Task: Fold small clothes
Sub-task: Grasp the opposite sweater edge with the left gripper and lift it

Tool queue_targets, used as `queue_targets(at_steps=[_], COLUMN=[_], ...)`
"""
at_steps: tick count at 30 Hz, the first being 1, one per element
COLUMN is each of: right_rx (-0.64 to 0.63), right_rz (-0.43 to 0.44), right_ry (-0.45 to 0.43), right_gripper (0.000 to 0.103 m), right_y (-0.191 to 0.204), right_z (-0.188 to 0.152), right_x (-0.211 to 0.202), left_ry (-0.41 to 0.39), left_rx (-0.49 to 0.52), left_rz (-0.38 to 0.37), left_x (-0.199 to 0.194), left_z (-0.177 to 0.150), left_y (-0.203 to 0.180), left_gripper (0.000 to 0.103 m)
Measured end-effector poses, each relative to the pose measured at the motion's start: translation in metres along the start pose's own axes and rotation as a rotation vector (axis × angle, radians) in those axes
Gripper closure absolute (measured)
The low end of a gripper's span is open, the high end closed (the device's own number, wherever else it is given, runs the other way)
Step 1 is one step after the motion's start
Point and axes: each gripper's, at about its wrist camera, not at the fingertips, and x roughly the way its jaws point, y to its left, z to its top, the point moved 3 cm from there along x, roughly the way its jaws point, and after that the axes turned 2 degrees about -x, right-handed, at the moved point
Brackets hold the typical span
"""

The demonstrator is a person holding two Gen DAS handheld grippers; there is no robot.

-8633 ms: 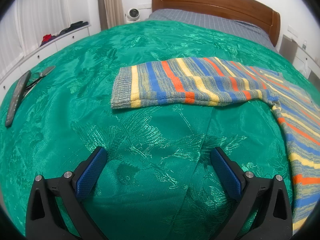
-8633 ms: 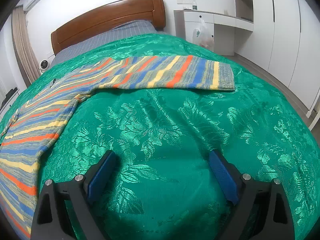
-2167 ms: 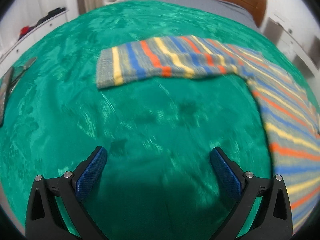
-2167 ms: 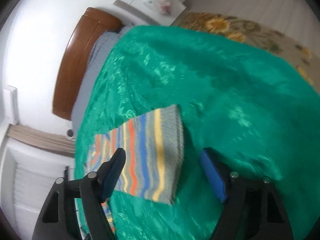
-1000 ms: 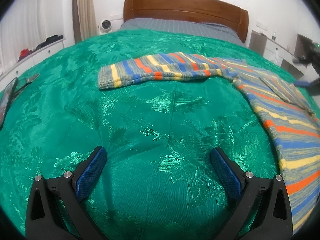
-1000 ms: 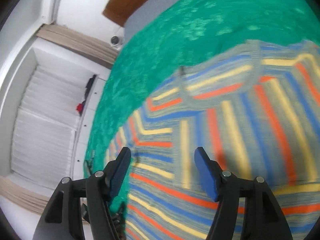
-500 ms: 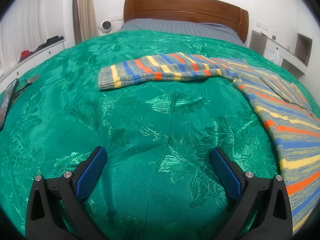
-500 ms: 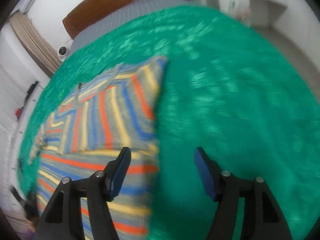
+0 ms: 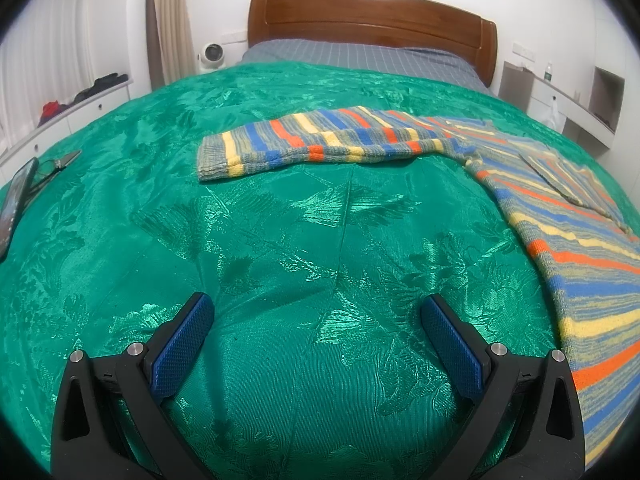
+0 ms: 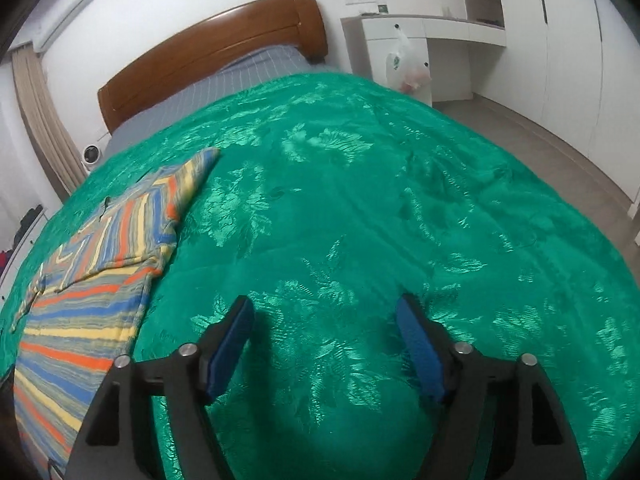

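Observation:
A striped knit sweater (image 9: 560, 216) in blue, orange, yellow and grey lies on the green bedspread (image 9: 280, 240). Its left sleeve (image 9: 320, 144) stretches out flat to the left. Its right sleeve lies folded over the body, seen in the right wrist view (image 10: 120, 232). My left gripper (image 9: 316, 320) is open and empty above bare bedspread, short of the left sleeve. My right gripper (image 10: 324, 320) is open and empty above bare bedspread, to the right of the sweater.
A phone (image 9: 16, 204) and glasses (image 9: 60, 160) lie at the bed's left edge. The wooden headboard (image 9: 368, 12) is at the far end. A white desk with a hanging plastic bag (image 10: 404, 64) stands right of the bed, with floor beyond.
My right gripper has let go of the right sleeve, now folded over the body, and swung right over bare bedspread. My left gripper has stayed still.

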Motion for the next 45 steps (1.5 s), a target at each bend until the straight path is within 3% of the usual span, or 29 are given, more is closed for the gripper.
queue_targets(at_steps=[5, 13, 16, 19, 21, 25, 27, 30, 32, 33, 34, 35, 37, 41, 45], right_rx=[-0.032, -0.028, -0.030, -0.028, -0.024, -0.020, -0.021, -0.021, -0.021, -0.021, -0.021, -0.021, -0.021, -0.019, -0.018], right_rz=[0.003, 0.016, 0.018, 0.025, 0.034, 0.045, 0.044, 0.044, 0.044, 0.044, 0.044, 0.044, 0.044, 0.047, 0.050], right_ry=[-0.005, -0.022, -0.020, -0.020, -0.022, -0.023, -0.023, -0.023, -0.023, -0.023, -0.023, -0.023, -0.023, -0.026, -0.029], right_gripper=[0.017, 0.016, 0.015, 0.014, 0.013, 0.012, 0.011, 0.011, 0.011, 0.011, 0.011, 0.011, 0.011, 0.011, 0.011], right_y=[0.002, 0.001, 0.002, 0.001, 0.001, 0.000, 0.000, 0.000, 0.000, 0.000, 0.000, 0.000, 0.000, 0.000, 0.001], right_z=[-0.009, -0.012, -0.012, -0.012, -0.012, -0.012, -0.012, -0.012, -0.012, -0.012, -0.012, -0.012, -0.012, -0.011, -0.012], right_x=[-0.003, -0.003, -0.003, -0.003, -0.002, -0.002, -0.002, -0.002, -0.002, -0.002, -0.002, -0.002, -0.002, -0.003, -0.003], left_ry=[-0.001, 0.007, 0.059, 0.142, 0.150, 0.122, 0.212, 0.419, 0.454, 0.448, 0.450, 0.467, 0.477, 0.346, 0.196], left_rx=[0.000, 0.003, 0.004, -0.014, -0.051, -0.175, -0.282, -0.398, -0.426, -0.399, -0.363, -0.328, -0.284, -0.153, -0.017], left_rz=[0.000, 0.008, 0.017, -0.035, -0.117, -0.102, -0.113, -0.128, -0.087, -0.044, -0.034, -0.049, -0.030, 0.023, -0.065], left_x=[0.000, 0.000, -0.002, -0.011, -0.019, -0.009, 0.026, 0.090, 0.109, 0.113, 0.114, 0.115, 0.112, 0.073, 0.023], left_z=[0.000, 0.000, 0.004, 0.012, 0.031, 0.091, 0.119, 0.131, 0.133, 0.138, 0.142, 0.146, 0.154, 0.200, 0.246], left_y=[0.000, 0.000, -0.001, 0.002, 0.012, 0.055, 0.082, 0.105, 0.109, 0.106, 0.099, 0.091, 0.082, 0.051, -0.021], left_gripper=[0.000, 0.000, 0.000, 0.000, 0.000, 0.000, 0.000, 0.004, 0.017, 0.039, 0.077, 0.099, 0.100, 0.100, 0.100])
